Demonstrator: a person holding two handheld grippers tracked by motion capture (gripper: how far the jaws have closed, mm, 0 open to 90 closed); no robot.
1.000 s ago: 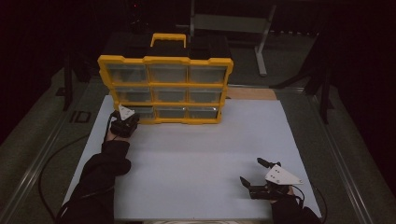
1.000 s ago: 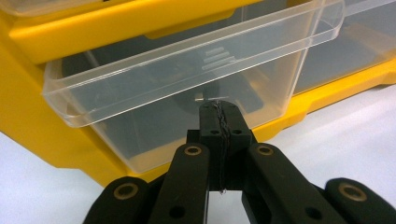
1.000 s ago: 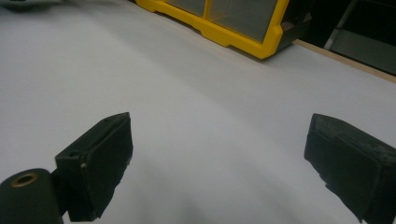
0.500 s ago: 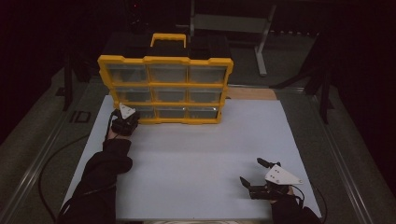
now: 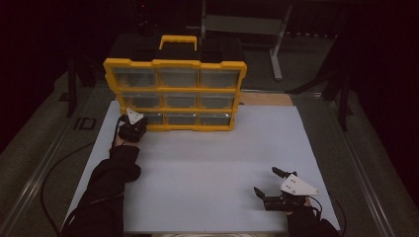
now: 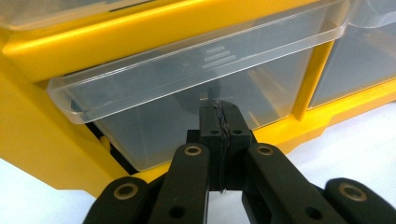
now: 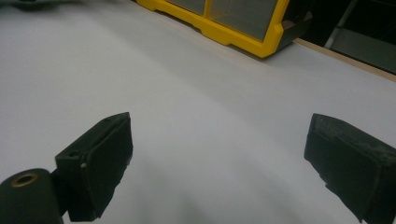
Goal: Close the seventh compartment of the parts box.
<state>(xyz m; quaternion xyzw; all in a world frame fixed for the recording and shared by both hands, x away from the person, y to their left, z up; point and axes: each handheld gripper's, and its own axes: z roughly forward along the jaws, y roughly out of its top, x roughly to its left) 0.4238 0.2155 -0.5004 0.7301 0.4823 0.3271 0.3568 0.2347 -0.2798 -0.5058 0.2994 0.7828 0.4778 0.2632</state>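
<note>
The left claw [image 5: 132,124] is seen pressed up against the bottom-left corner of the yellow organizer box [image 5: 174,94], and its jaws are clenched flat together, with nothing visibly caught between the pads. Directly ahead of those tips, in the left gripper view, a clear plastic drawer [image 6: 196,74] is found, its lip overhanging just above the claw [image 6: 219,119]. Whether the tips are touching the drawer front cannot be told. Well apart from the box, the right claw [image 5: 267,186] is held low over the white table [image 5: 207,168], jaws spread wide and released, nothing between them; the box is seen far ahead of it.
</note>
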